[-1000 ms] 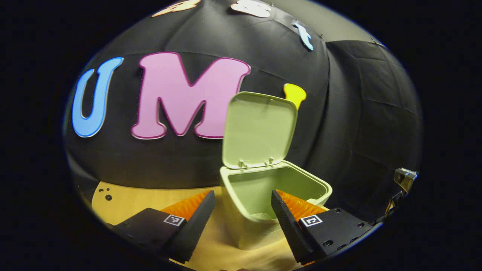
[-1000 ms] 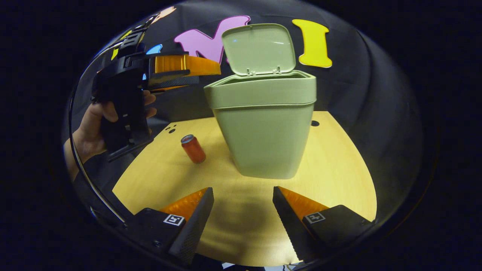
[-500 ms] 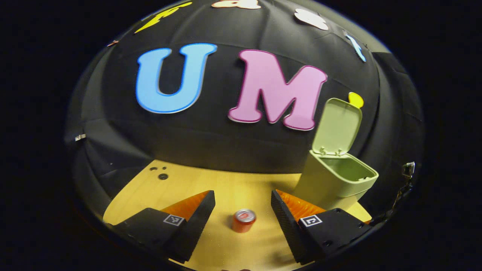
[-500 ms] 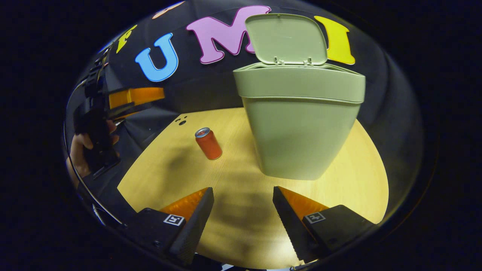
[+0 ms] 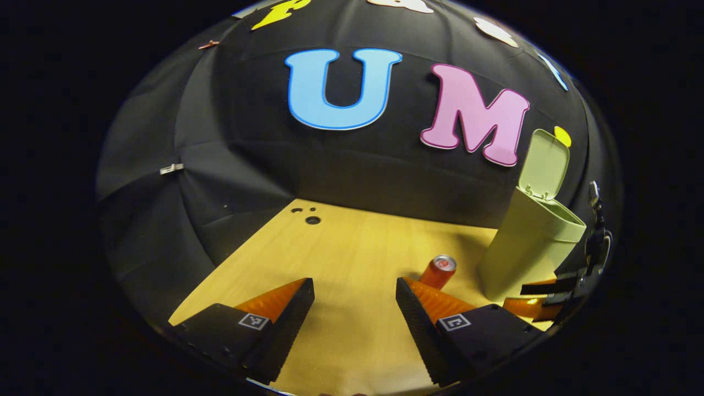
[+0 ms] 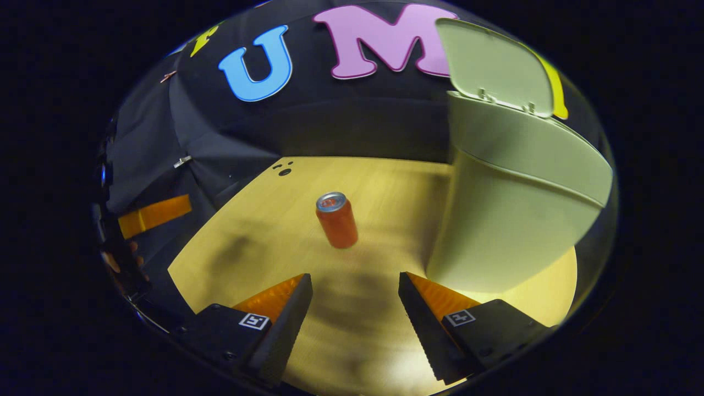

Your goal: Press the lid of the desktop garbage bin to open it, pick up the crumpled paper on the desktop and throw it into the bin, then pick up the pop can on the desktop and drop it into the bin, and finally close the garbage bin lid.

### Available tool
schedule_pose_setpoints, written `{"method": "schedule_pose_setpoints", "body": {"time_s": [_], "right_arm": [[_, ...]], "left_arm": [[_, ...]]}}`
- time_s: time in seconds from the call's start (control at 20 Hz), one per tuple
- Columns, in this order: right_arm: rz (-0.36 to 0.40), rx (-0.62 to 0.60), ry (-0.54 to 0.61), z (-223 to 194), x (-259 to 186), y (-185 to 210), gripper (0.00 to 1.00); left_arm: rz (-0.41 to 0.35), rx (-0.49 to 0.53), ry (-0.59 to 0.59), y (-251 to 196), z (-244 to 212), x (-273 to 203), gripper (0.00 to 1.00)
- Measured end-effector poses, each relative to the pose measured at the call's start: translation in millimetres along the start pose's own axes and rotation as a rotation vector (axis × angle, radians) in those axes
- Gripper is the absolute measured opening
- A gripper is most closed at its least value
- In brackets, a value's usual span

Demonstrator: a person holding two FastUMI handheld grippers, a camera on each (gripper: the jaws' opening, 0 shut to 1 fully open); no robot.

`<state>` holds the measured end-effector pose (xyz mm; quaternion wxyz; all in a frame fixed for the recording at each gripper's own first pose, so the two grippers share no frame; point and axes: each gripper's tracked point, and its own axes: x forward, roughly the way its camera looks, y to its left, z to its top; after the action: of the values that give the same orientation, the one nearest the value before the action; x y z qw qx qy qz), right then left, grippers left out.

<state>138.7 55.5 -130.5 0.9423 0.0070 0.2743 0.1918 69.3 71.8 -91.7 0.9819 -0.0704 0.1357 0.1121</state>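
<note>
A black cloth wall backs the pale wooden surface [image 6: 385,181]. The can [image 6: 336,220] stands upright on it, long axis vertical, silver top up, just left of the green bin [image 6: 511,220], whose lid [image 6: 492,66] is tipped back open. Both the right gripper [image 6: 355,308] and the left gripper [image 5: 355,308] have their fingers spread wide, holding nothing. In the left gripper view the can's base sits behind a finger, and the bin's inside cannot be seen.
</note>
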Motion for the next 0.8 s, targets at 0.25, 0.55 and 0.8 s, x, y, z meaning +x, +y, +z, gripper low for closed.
{"method": "schedule_pose_setpoints", "body": {"time_s": [0.25,0.55,0.8], "right_arm": [[0.018,-0.05,0.008,21,42,23,0.99],[0.019,-0.102,0.022,39,93,42,0.99],[-0.026,-0.13,0.049,39,129,37,0.99]], "left_arm": [[0.084,-0.065,0.022,54,-21,-21,0.96],[0.228,-0.137,0.066,115,-51,-42,0.96],[0.311,-0.13,0.085,150,-57,-57,0.96]]}}
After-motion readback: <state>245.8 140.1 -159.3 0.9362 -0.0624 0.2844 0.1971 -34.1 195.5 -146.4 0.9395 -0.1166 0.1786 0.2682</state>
